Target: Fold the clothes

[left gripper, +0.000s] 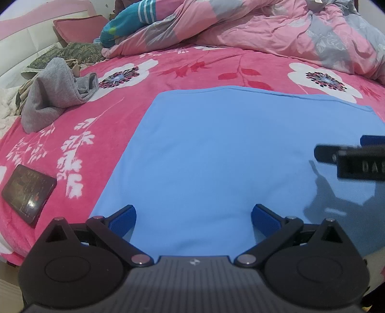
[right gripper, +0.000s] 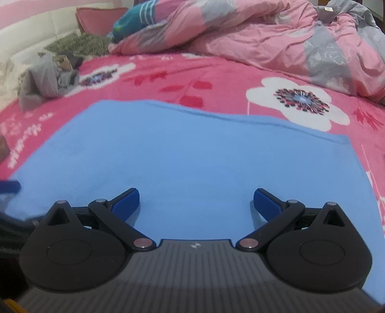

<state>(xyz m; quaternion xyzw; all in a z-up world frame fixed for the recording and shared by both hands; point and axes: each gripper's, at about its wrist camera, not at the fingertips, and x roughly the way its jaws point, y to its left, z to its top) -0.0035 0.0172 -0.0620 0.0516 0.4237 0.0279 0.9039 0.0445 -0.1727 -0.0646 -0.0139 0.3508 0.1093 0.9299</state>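
My left gripper is open: its two blue pads stand wide apart, with nothing between them but the cloth below. My right gripper is likewise open, pads wide apart, nothing held. In the left view the right gripper's black body also enters from the right edge, above the cloth.

The blue cloth lies flat on the blanket directly beyond both grippers. It forms a smooth rectangle with no visible wrinkles. Its far edge carries a stitched hem, and its far right corner lies square on the blanket. Whether the pads touch the cloth or hover above it cannot be told.

The blanket is bright pink with white flowers and red leaves. Near left, a dark phone lies flat on it, well apart from the cloth.

Further left, a crumpled grey garment sits in a heap on the blanket, apart from the blue cloth. Behind it lies a green patterned pillow, and beyond that a pink cushion leans against the white headboard.

At the far side, a bunched quilt in pink and grey runs across the bed. A teal garment with white stripes rests on its left end.
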